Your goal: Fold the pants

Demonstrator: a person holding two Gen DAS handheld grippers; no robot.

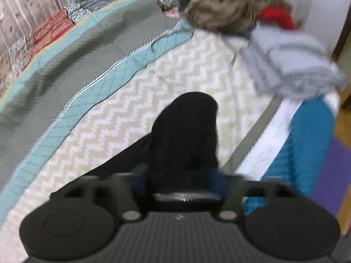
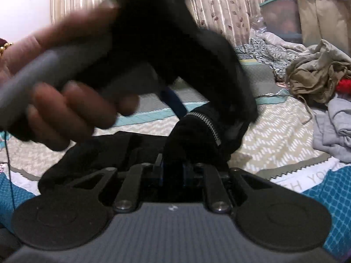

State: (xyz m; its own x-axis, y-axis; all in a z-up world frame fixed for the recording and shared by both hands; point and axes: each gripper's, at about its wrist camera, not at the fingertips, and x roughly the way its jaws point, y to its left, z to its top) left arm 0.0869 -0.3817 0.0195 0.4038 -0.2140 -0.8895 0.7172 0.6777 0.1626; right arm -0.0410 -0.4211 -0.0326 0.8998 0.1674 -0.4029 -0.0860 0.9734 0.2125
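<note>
— Jaws first: what has the left gripper [image 1: 177,173] got?

— Black cloth. Its fingers are drawn in on a bunched fold of the black pants [image 1: 186,131], which stands up from between them like a hump. Narrow gap, cloth filling it, so I read that as a pinch.

— And the right gripper [image 2: 173,171]?

— Nearly pressed together, with the same pants [image 2: 193,131] wedged between the blue pads, close to the zipper [image 2: 206,125]. The person's hand [image 2: 63,109] crosses that view, blurred, carrying the other tool just above the fly.

— So both hold the same end?

— The waist end, I would judge, since the zipper sits there. The rest of the garment trails down onto the zigzag bedspread [image 1: 175,65].

— How will it handle?

— Soft and limp, light enough, with no stiffness outside the fly and waistband. It should sag wherever it is not held. Best purchase is the thicker waistband either side of the zipper; a thin single layer could slip out.

— Around it?

— Grey striped clothes [image 1: 291,65] and a beige garment [image 2: 316,74] piled further up the bed, well apart.
</note>
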